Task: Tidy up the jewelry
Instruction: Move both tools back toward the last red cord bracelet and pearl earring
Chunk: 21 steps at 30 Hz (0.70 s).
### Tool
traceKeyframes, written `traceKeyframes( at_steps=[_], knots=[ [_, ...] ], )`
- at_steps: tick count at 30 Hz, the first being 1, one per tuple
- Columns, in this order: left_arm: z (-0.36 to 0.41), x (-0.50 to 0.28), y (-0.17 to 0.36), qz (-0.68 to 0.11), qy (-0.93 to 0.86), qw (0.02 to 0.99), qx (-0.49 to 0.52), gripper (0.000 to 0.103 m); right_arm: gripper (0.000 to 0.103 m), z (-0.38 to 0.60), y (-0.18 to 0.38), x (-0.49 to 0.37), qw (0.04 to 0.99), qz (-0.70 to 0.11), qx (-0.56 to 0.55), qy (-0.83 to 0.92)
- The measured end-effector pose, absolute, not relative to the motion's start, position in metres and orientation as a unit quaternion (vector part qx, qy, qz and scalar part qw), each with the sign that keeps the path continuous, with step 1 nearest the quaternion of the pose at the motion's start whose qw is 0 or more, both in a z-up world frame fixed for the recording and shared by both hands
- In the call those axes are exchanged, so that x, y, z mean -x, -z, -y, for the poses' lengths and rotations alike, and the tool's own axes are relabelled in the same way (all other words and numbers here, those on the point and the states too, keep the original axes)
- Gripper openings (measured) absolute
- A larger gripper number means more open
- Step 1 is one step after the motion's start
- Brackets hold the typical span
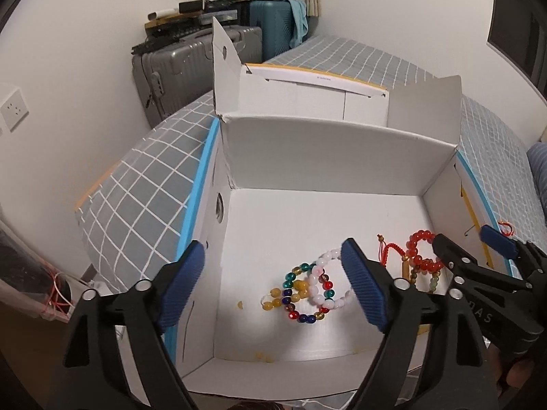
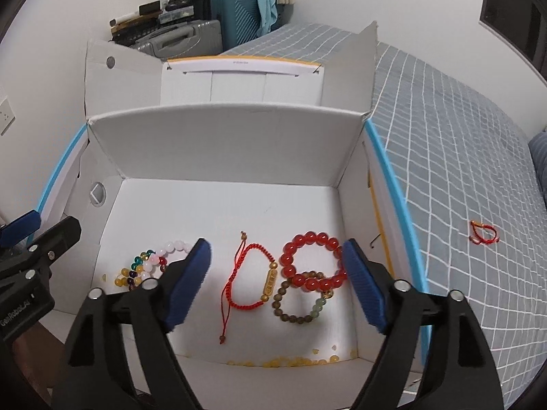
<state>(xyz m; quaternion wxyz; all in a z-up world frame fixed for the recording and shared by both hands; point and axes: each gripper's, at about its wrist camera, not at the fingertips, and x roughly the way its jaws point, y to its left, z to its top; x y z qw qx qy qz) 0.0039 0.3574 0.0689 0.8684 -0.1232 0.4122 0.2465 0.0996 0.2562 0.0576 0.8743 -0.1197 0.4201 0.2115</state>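
Note:
An open white cardboard box (image 1: 324,218) (image 2: 222,205) sits on a bed. Inside lie a multicoloured bead bracelet (image 1: 301,294) (image 2: 136,266), a white-pink bead bracelet (image 1: 324,283) (image 2: 171,249), a red cord bracelet with a gold charm (image 2: 249,280), a red bead bracelet (image 2: 312,261) (image 1: 418,249) and a brown-green bead bracelet (image 2: 297,304). A small red cord bracelet (image 2: 483,232) lies on the bedspread right of the box. My left gripper (image 1: 273,273) is open and empty over the box's left side. My right gripper (image 2: 277,273) is open and empty above the red bracelets.
The bed has a grey checked cover (image 2: 444,136). Loose yellow beads (image 2: 273,362) lie along the box's near wall. Suitcases (image 1: 191,61) with clutter stand by the far wall. A wall socket (image 1: 13,109) is at the left.

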Motion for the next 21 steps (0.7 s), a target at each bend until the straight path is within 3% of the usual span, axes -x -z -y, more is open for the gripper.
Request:
traceKeyframes(
  at_steps=[7, 21],
  knots=[
    [-0.349, -0.002, -0.079, -0.398, -0.244, 0.876, 0.118, 0.097, 0.094, -0.237, -0.070, -0.103, 0.886, -0.409, 0.102, -0.192],
    [-0.304, -0.018, -0.097, -0.388, -0.212, 0.890, 0.109, 0.097, 0.095, -0.169, -0.094, -0.101, 0.904, -0.390, 0.080, -0.152]
  ],
)
